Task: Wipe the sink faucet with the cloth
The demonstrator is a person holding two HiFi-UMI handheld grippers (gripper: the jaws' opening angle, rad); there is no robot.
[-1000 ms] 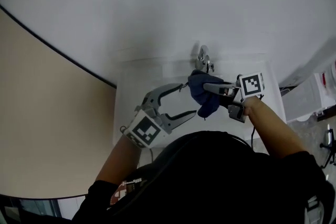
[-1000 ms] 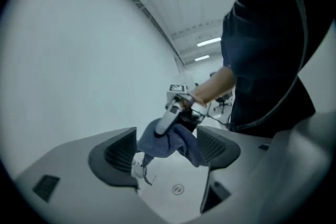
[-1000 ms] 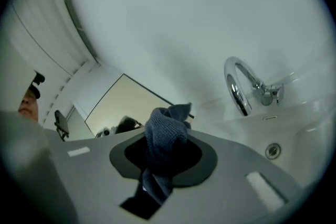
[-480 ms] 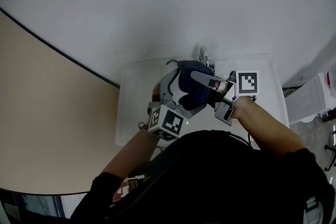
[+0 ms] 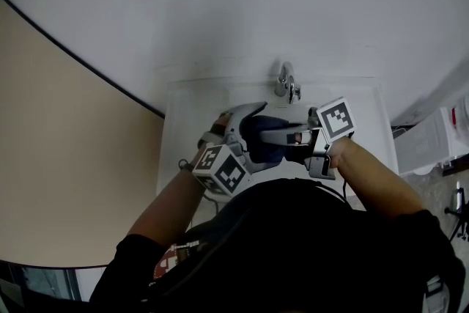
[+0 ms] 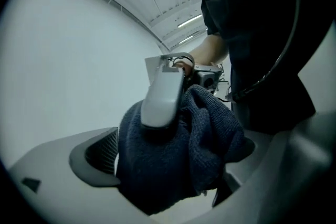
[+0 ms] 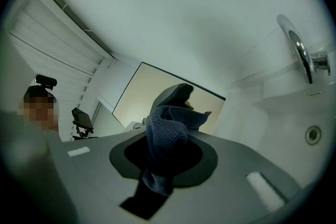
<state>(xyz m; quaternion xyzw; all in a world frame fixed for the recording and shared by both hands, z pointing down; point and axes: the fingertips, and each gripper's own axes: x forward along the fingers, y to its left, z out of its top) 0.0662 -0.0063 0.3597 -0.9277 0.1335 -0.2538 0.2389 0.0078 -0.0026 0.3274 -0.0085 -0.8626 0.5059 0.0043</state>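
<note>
Just before the chrome sink faucet [image 5: 287,82], the right gripper [image 7: 164,136] clenches the dark blue knitted cloth [image 5: 262,144]; the left gripper [image 6: 169,173] stays released, jaws apart around it.

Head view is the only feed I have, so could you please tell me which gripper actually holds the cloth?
Observer: The right gripper does. In its own view its jaws are shut on a fold of the cloth.
Operator: Thank you. Does the left one grip it as well?
Observer: It doesn't look so. In the left gripper view the left gripper has its jaws apart around the cloth, with a sliver of light beside one pad.
Operator: Is the cloth touching the faucet?
Observer: No. The right gripper view shows the faucet well off to one side, apart from the cloth.
</note>
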